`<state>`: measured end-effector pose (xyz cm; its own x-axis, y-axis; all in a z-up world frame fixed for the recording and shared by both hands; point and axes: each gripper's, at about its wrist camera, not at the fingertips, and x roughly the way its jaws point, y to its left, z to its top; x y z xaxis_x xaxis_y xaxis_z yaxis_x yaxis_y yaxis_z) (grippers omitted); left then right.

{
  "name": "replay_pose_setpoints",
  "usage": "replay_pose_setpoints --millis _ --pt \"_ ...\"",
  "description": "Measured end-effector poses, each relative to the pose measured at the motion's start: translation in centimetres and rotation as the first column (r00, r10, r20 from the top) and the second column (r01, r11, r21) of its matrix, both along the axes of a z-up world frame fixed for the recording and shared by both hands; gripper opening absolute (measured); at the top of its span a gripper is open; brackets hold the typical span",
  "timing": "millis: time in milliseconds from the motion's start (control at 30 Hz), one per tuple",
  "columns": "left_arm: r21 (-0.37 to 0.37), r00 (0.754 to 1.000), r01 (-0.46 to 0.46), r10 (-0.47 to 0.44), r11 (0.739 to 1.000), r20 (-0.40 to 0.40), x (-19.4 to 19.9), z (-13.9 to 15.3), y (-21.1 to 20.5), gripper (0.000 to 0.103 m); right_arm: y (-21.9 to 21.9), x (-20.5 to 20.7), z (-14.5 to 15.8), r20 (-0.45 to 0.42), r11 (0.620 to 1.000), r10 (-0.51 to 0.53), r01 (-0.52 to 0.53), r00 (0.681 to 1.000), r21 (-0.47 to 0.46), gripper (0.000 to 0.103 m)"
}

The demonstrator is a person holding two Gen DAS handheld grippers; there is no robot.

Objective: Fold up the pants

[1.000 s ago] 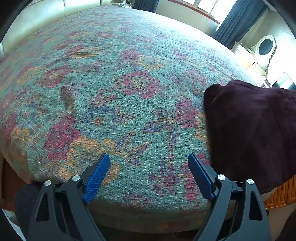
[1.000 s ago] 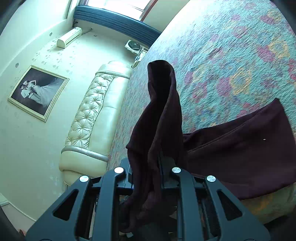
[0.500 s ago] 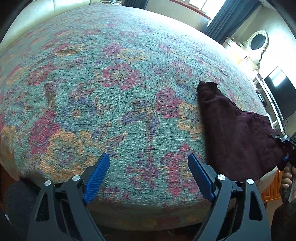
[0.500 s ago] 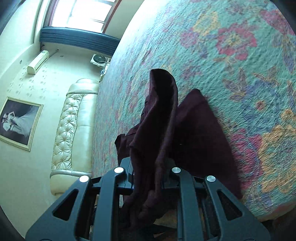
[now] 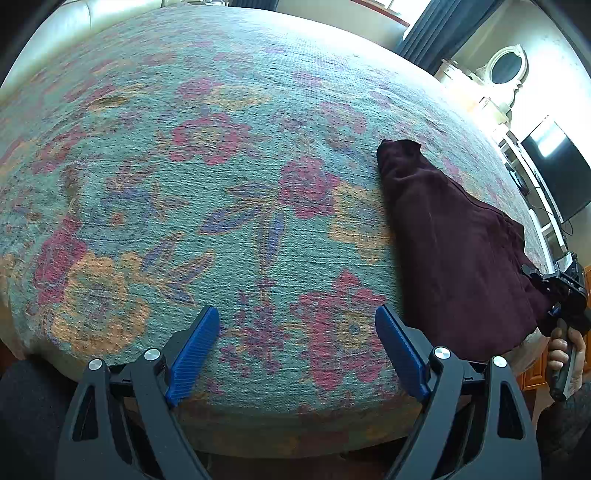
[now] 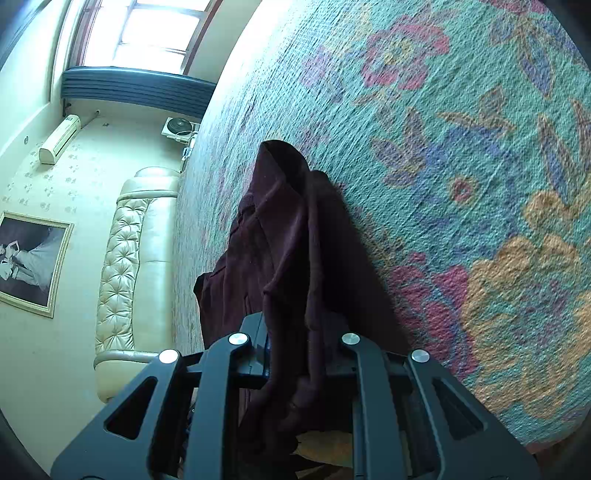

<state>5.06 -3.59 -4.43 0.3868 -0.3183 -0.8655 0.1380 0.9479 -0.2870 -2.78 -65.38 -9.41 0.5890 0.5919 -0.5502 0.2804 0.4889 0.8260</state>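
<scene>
We see our right gripper point(image 6: 295, 354) clamped on the dark maroon pants point(image 6: 295, 236); the cloth bunches between the black jaws and hangs below them; beyond the grip it lies stretched across the floral bedspread point(image 6: 461, 155), its far end raised in a small peak; to the left stands a cream tufted headboard point(image 6: 125, 266); on the wall beside it hang a framed picture point(image 6: 29, 262) and an air conditioner point(image 6: 59, 138); a bright window point(image 6: 147, 33) sits above dark curtains point(image 6: 136, 90).
</scene>
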Motion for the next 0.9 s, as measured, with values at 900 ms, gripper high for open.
replay_pose_setpoints --millis 900 --pt "0.009 1.0 0.003 -0.003 1.0 -0.001 0.0 -0.4 -0.5 0.085 -5.4 -2.9 -1.8 -0.003 0.995 -0.085 0.085 0.996 0.056 0.019"
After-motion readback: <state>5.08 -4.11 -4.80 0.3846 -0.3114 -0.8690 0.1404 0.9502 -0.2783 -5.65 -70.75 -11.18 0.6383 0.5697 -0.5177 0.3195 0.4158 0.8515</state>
